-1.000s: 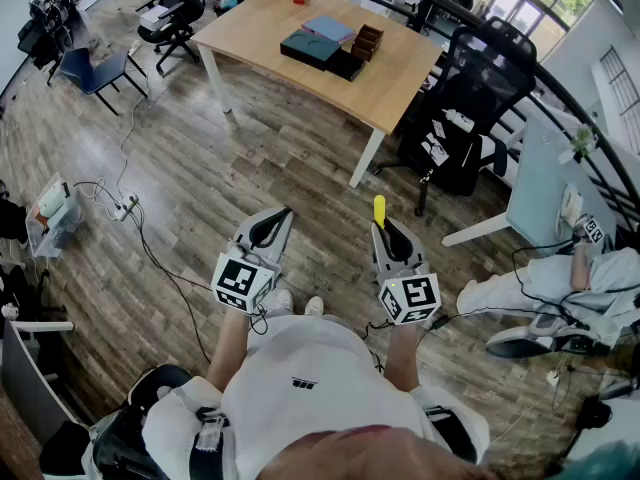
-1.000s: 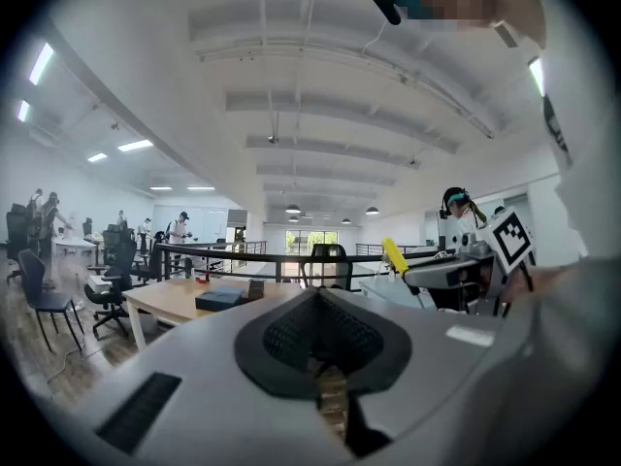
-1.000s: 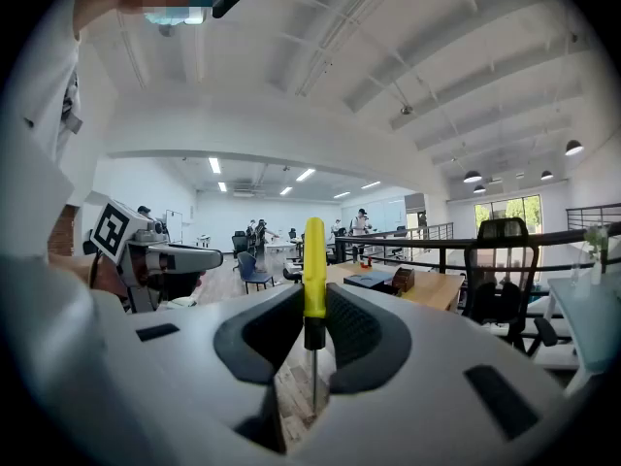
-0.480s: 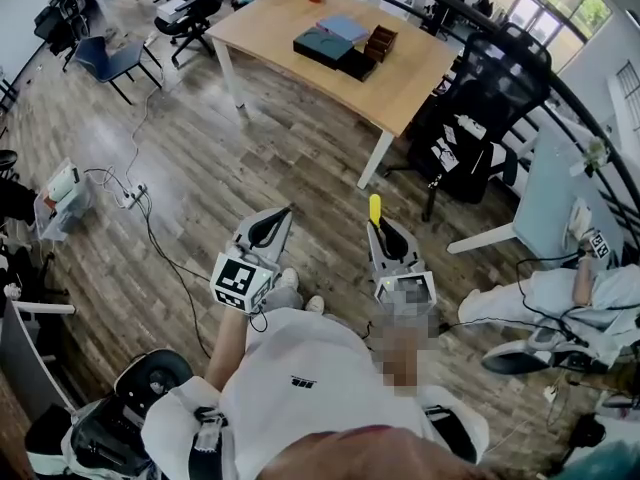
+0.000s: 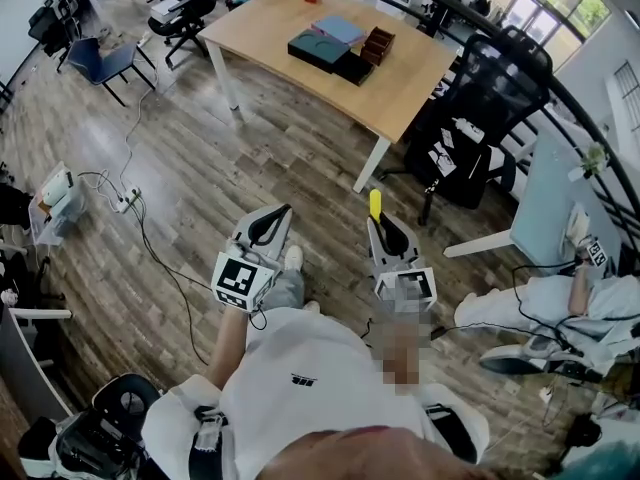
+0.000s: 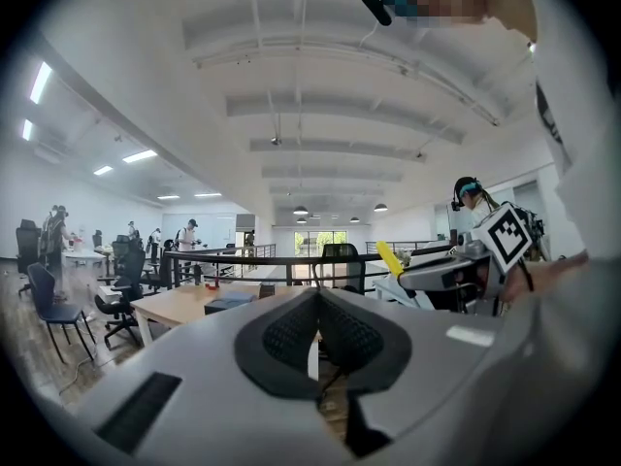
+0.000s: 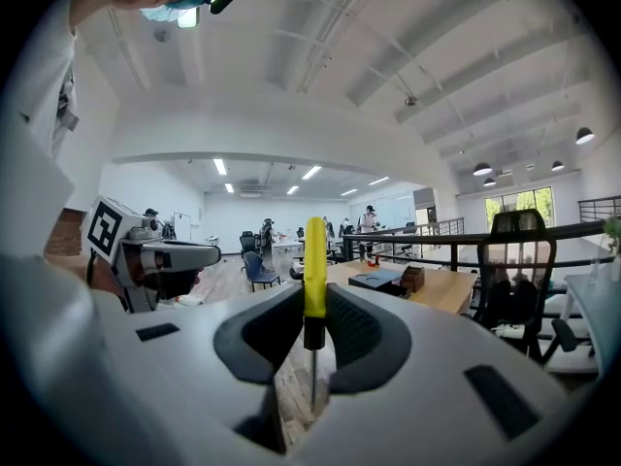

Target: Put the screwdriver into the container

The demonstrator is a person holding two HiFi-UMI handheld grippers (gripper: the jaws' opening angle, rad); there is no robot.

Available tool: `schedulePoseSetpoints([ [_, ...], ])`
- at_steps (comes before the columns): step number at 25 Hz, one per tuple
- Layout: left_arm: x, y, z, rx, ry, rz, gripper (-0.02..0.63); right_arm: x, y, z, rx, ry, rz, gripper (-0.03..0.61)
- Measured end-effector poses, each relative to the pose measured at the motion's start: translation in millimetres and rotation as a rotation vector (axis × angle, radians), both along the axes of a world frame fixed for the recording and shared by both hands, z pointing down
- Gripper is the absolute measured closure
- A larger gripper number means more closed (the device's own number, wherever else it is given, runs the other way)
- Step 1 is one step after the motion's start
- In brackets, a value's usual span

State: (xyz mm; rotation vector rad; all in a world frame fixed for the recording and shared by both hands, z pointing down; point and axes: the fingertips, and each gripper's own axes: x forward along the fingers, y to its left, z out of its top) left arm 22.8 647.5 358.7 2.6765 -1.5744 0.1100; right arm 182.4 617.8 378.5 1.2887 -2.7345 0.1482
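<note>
The right gripper (image 7: 315,304) has its 2 fingers (image 7: 264,336) shut on the screwdriver (image 7: 314,260). They pinch the low end of the yellow handle, and the thin metal tip points back at the camera. The left gripper (image 6: 318,330) has its fingers pressed together on nothing. The screwdriver looks light, hard and smooth, so it may tip or slip. The bench (image 5: 400,73) with the brown box (image 5: 369,41) is well apart.

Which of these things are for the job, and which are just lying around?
For the job: screwdriver; right gripper holding it; brown box on the table, maybe the container.
Just lying about: black chair; blue chair; power strip.
</note>
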Motion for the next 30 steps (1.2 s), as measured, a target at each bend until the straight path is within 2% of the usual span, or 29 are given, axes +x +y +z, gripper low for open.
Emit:
schedulePoseSetpoints([
  [17, -41.3, -133.5, 2.0, -0.006, 0.016, 0.022, 0.604, -42.3, -129.0, 1.4, -0.024, 0.026, 0.026, 0.515],
  [30, -75.3, -240.7, 7.6, -0.01, 0.029, 0.083, 0.604, -85.0, -224.0, 6.0, -0.034, 0.024, 0.087, 0.515],
])
